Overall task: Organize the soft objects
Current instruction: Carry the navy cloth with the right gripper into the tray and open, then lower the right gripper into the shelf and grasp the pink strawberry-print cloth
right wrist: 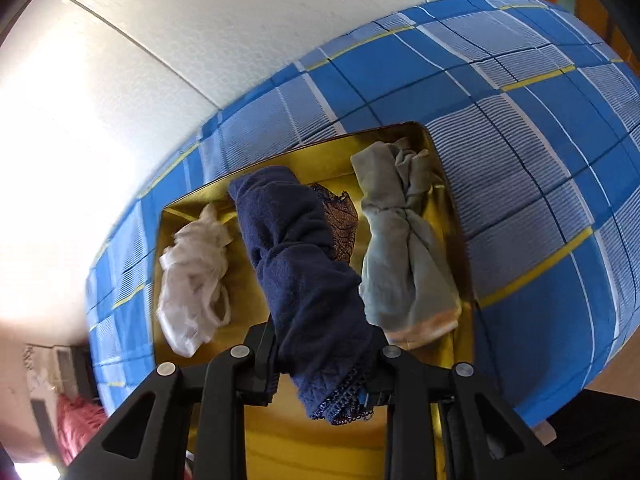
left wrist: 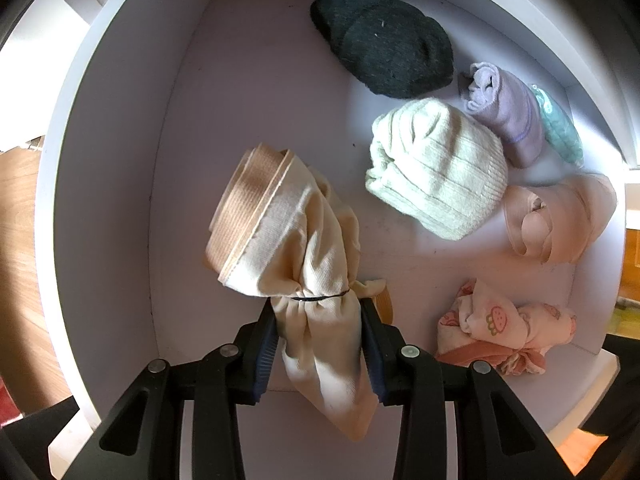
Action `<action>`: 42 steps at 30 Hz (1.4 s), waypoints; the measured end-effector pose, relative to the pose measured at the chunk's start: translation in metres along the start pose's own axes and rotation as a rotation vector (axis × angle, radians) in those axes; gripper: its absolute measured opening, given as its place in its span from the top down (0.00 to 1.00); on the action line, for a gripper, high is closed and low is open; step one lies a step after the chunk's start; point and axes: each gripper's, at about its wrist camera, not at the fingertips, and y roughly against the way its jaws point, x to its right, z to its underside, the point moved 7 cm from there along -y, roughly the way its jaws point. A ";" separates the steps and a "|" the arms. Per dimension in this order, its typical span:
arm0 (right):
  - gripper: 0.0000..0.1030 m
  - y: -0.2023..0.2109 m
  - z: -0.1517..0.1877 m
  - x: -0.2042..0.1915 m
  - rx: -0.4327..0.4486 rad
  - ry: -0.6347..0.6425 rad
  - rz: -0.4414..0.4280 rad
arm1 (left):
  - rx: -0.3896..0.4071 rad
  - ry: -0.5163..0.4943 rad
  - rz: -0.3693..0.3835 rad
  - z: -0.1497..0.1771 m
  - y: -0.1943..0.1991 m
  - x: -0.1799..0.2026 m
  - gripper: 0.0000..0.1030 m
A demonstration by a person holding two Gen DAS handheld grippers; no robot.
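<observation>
In the left wrist view my left gripper (left wrist: 320, 344) is shut on a cream and tan rolled garment (left wrist: 280, 232) tied with a thin dark band. It hangs straight down over a white drawer (left wrist: 120, 200). In the drawer lie a dark green roll (left wrist: 384, 48), a pale green ribbed roll (left wrist: 436, 168), a lilac roll (left wrist: 504, 112), a mint piece (left wrist: 560, 128), a peach roll (left wrist: 560, 216) and a pink printed bundle (left wrist: 504, 324). In the right wrist view my right gripper (right wrist: 324, 356) is shut on a navy lace-edged garment (right wrist: 296, 256) above a yellow tray (right wrist: 320, 156).
The yellow tray rests on a blue checked bedspread (right wrist: 520, 160). It holds a white sheer bundle (right wrist: 192, 272) at the left and a grey-blue tied roll (right wrist: 404, 248) at the right. A white wall (right wrist: 160, 40) rises behind the bed. Wooden floor (left wrist: 20, 240) shows left of the drawer.
</observation>
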 end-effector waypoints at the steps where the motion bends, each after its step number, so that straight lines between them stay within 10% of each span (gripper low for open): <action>1: 0.74 -0.004 -0.001 -0.001 0.002 -0.006 0.003 | 0.001 0.001 0.000 0.000 0.000 0.000 0.62; 19: 0.60 -0.016 -0.025 0.000 0.096 0.003 0.020 | 0.011 0.003 -0.014 0.002 0.010 0.002 0.62; 31: 0.60 -0.007 -0.013 -0.026 0.103 0.257 -0.018 | 0.011 0.005 -0.013 0.001 0.009 0.002 0.62; 42: 0.60 -0.047 0.011 -0.062 0.055 0.528 0.144 | 0.011 0.004 -0.016 0.001 0.009 0.002 0.62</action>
